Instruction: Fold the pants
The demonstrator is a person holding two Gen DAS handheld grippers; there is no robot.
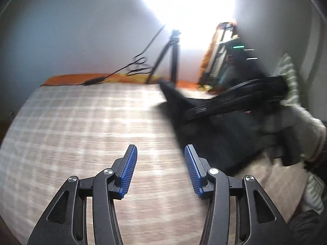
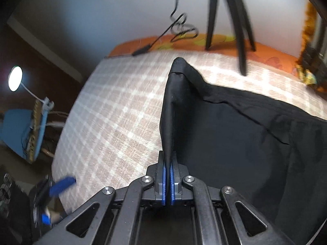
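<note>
Folding barely begun: right claw [image 2: 167,175] pinches a raised edge of the black pants [image 2: 235,134] above the bed [image 2: 114,110]; left claw [image 1: 160,157] spread, empty.

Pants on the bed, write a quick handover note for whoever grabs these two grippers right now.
Right gripper: jaws shut on a pinched edge of the black pants, lifting it off the bed.
Left gripper: jaws open, empty, over bare bedspread to the left of the pants.
Pants: most of the fabric lies spread across the right side of the bed; the held corner stands up in a peak.
Done: one edge grasped and raised. No finished fold visible.
Left: probably grab a second edge with the left gripper, carry the fold over, flatten.
</note>
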